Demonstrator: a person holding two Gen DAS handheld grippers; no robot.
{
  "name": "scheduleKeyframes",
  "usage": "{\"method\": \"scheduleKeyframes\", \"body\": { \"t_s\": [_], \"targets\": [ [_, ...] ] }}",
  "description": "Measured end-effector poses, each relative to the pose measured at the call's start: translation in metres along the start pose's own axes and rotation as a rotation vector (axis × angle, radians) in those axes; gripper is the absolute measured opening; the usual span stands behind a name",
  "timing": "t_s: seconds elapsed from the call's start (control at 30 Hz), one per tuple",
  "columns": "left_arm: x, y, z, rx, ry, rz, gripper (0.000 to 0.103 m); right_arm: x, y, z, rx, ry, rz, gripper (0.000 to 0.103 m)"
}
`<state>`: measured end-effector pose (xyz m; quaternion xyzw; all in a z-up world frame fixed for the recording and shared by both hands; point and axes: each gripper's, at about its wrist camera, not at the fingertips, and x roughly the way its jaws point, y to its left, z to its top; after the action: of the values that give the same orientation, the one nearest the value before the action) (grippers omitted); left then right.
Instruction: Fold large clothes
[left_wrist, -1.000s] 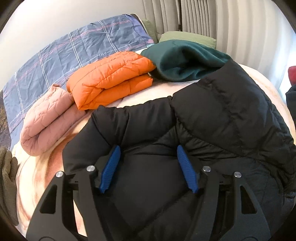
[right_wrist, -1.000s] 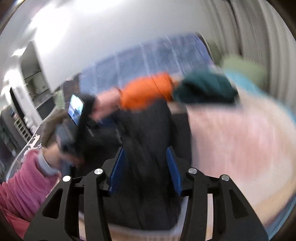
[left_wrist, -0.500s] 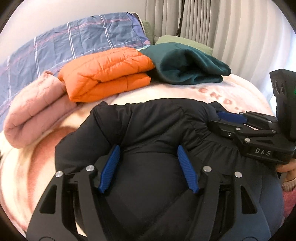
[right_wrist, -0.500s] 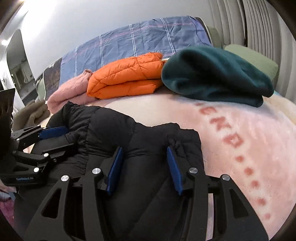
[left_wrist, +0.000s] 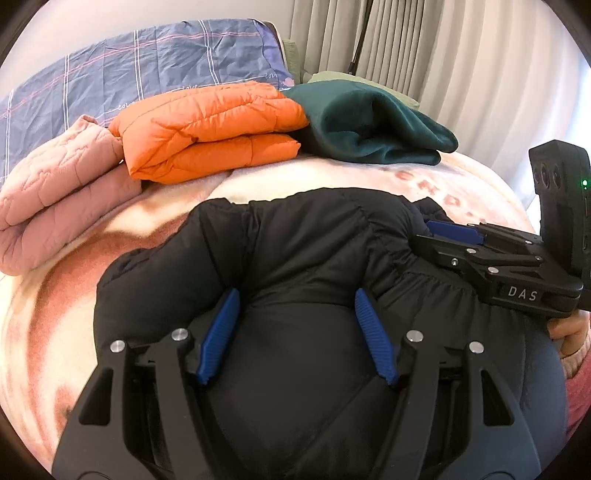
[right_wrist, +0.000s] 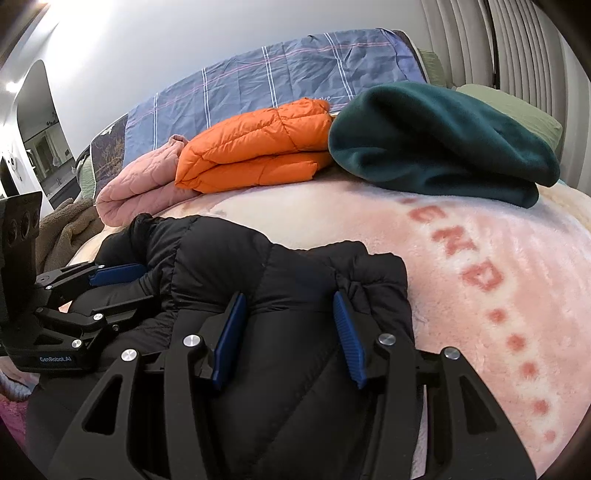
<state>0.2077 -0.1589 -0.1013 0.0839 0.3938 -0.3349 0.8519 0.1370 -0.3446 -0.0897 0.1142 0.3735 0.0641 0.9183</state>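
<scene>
Both claws half-wide around puffy folds of black jacket (left_wrist: 295, 258): left gripper (left_wrist: 295, 325), right gripper (right_wrist: 286, 332). Pads pressed into cloth either side, bundle lying crosswise between hands.

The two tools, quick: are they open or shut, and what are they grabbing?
Left tool: shut on a thick bunch of the black puffer jacket.
Right tool: shut on the black puffer jacket too, a fold between its pads.
</scene>
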Motion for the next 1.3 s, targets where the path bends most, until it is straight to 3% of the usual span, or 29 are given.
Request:
{"method": "scheduleKeyframes", "body": {
  "t_s": [0.17,0.43,0.9,1.03,1.07,1.13,1.2,1.3],
  "targets": [
    [-0.002,-0.004,0.0,0.014,0.004,0.024,0.067,-0.001,0.003,-0.001,-0.011,-0.005,-0.013,0.049],
    [-0.008,-0.018,0.003,0.055,0.009,0.122,0.067,-0.001,0.003,-0.002,-0.016,-0.012,-0.017,0.05],
    [-0.008,-0.021,0.0,0.062,-0.016,0.131,0.067,-0.002,0.002,-0.003,-0.005,-0.017,-0.005,0.05],
    [-0.025,-0.031,0.002,0.076,-0.036,0.206,0.067,-0.003,0.002,-0.002,-0.006,-0.022,-0.01,0.05],
    [-0.037,-0.035,0.001,0.064,-0.047,0.195,0.069,-0.002,0.001,-0.002,-0.004,-0.022,-0.01,0.051],
    [-0.065,-0.045,-0.004,0.063,-0.083,0.103,0.073,-0.002,0.0,-0.001,-0.003,-0.022,-0.009,0.051],
    [-0.078,-0.059,-0.017,0.117,-0.045,0.041,0.077,-0.002,0.001,-0.001,-0.005,-0.023,-0.01,0.051],
    [-0.066,-0.066,-0.036,0.169,-0.017,0.097,0.078,-0.001,0.002,0.0,-0.016,-0.023,-0.016,0.052]
  ]
}}
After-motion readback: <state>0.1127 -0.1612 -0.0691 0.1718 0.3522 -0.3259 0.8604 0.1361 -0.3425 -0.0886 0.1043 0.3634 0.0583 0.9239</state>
